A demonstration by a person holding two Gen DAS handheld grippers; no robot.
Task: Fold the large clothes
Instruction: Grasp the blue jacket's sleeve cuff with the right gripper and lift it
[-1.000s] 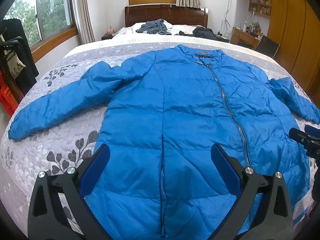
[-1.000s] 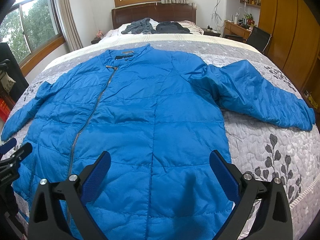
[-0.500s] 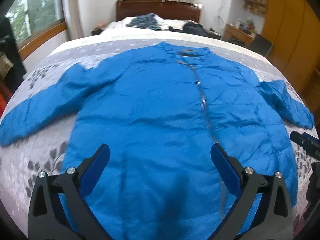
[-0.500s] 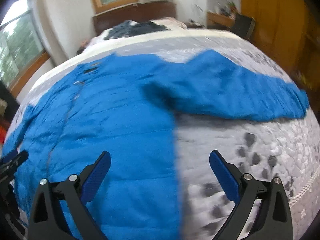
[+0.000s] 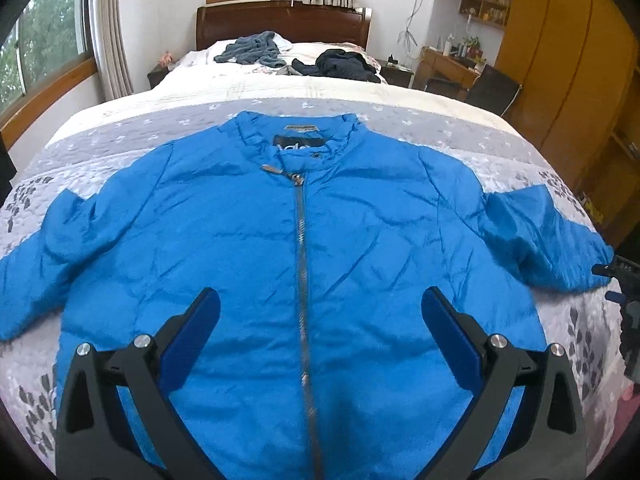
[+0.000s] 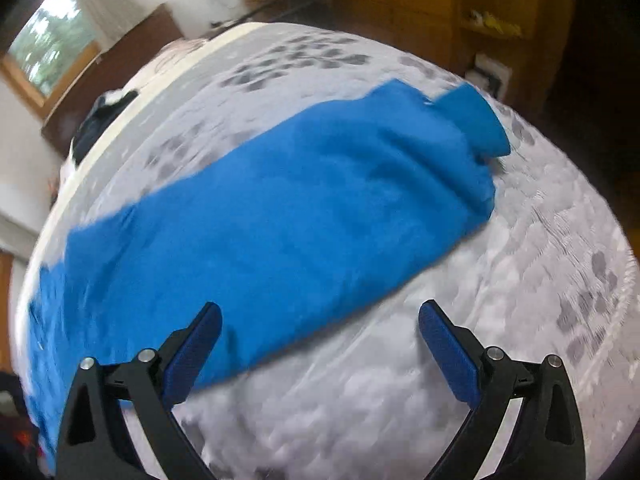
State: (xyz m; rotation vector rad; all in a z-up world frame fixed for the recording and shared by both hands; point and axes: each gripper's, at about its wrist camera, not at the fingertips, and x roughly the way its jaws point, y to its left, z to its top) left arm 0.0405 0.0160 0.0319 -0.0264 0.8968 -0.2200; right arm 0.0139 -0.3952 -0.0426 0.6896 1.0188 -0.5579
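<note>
A large blue puffer jacket (image 5: 248, 240) lies flat and zipped on the bed, collar away from me, both sleeves spread sideways. My left gripper (image 5: 320, 320) hovers open above the jacket's lower front, astride the zipper (image 5: 301, 264). In the right wrist view, which is blurred, the jacket's right sleeve (image 6: 288, 208) runs diagonally, its cuff (image 6: 476, 124) at the upper right. My right gripper (image 6: 320, 336) stands open just below that sleeve, over the bedspread, with nothing between its fingers. The right gripper also shows as a dark shape at the right edge of the left wrist view, beside the sleeve end (image 5: 560, 248).
The bed carries a grey quilted bedspread (image 5: 560, 168) with leaf prints. Dark clothes (image 5: 340, 64) and a grey garment (image 5: 250, 50) lie near the wooden headboard (image 5: 280, 24). A desk and chair (image 5: 492, 88) and wooden wardrobes (image 5: 560, 60) stand to the right, windows to the left.
My left gripper has swung right to centre on the zipper. My right gripper has swung right and tilted toward the right sleeve. Both stay open and the jacket has not moved.
</note>
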